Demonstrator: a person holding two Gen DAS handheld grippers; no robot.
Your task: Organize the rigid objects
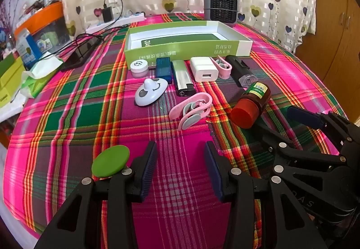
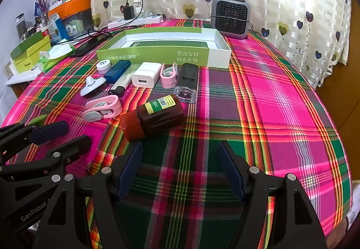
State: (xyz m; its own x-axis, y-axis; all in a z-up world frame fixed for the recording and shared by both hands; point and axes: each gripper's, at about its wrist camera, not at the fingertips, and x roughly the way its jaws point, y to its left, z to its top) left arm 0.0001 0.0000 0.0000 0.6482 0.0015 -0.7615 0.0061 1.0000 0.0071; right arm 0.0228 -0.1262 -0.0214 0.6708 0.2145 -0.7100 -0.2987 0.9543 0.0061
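both tools (image 1: 181,168) (image 2: 180,168) agape, empty

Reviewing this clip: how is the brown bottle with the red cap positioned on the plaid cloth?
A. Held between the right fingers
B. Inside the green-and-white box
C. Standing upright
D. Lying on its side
D: the brown bottle lies on its side on the cloth, short of the box and clear of both grippers.

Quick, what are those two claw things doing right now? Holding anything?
Left gripper: open, holding nothing.
Right gripper: open, holding nothing.
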